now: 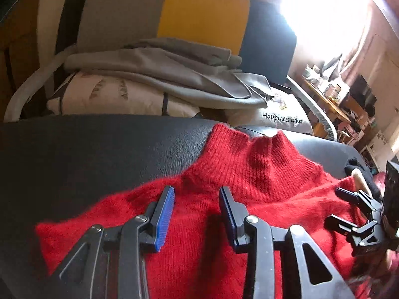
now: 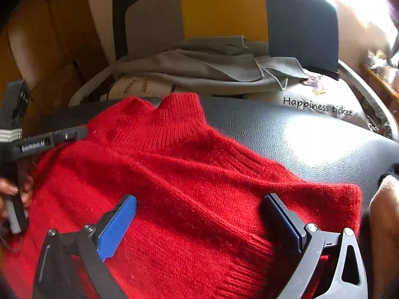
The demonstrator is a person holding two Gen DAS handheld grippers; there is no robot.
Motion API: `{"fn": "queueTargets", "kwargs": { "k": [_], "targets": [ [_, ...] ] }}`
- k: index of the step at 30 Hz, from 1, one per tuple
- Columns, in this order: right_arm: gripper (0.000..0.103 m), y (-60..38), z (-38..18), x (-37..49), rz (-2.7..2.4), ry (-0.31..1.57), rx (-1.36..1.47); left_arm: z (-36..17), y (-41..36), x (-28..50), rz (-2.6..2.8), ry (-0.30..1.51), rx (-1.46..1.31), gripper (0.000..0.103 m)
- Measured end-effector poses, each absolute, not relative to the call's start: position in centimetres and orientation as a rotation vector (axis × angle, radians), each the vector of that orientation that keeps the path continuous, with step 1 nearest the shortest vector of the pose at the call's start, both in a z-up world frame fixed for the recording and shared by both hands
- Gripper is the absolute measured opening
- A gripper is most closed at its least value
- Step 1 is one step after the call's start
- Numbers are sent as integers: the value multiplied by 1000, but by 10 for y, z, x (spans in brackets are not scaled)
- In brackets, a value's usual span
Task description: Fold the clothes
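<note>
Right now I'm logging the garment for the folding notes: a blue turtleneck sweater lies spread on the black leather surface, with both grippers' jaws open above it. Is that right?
Not quite: the sweater is red, not blue, as the right wrist view shows. The rest holds: it lies spread on the black leather surface, with the left gripper and right gripper open above it.

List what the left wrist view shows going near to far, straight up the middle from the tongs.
left tongs, open over the knit → red sweater → its ribbed collar → black leather surface → folded grey garment → grey, yellow and navy cushion.
</note>
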State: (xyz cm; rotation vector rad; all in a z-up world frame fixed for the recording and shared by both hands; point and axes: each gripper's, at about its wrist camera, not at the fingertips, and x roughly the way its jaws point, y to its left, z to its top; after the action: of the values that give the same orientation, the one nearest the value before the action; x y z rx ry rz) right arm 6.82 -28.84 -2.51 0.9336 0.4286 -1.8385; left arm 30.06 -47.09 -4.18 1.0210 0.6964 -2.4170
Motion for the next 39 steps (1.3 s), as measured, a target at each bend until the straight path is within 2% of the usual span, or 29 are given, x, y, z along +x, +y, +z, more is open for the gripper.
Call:
{"fn": "queueTargets", "kwargs": {
  "k": [2,6,11,14,18,22,24,27,30,33,34,35,36,37,39],
  "targets": [
    [102,-279,-14,74,-1843,444,921,-29,-457,318,-2466,693,991,37],
    [102,-229,18,104,-1806,384,792,-12,-406,360,-2603,567,993,38],
    [102,-197,-3,130,-1787,522,852,-44,-367,384,-2545,408,1161,38],
    [102,-186,-29,132,-1820,565,925,-48,-363,400,-2555,448,1092,38],
    [102,-186,-21,143,-1779,626,888,-35,-371,408,-2566,541,1086,38],
    [103,-197,14,123,-1632,513,879,-11,-411,388,-2613,618,1014,39],
    [103,-219,27,99,-1607,445,875,-4,-435,371,-2630,634,988,45],
    [103,-261,42,58,-1589,347,885,-3,-474,329,-2666,676,1066,46],
    [103,-316,32,29,-1575,372,933,-13,-494,283,-2676,542,1186,46],
    [103,-370,11,10,-1533,472,972,-29,-506,249,-2688,503,1297,46],
    [101,-386,2,7,-1512,511,983,-35,-509,241,-2699,515,1328,46],
    [88,-394,-4,7,-1499,526,974,-40,-512,235,-2707,527,1348,46],
    [67,-402,-10,7,-1486,540,964,-43,-515,231,-2708,537,1349,46],
    [62,-408,-14,8,-1483,559,959,-47,-518,227,-2710,548,1351,46],
    [61,-414,-16,7,-1478,565,913,-49,-522,221,-2712,583,1356,45]
  ]
}}
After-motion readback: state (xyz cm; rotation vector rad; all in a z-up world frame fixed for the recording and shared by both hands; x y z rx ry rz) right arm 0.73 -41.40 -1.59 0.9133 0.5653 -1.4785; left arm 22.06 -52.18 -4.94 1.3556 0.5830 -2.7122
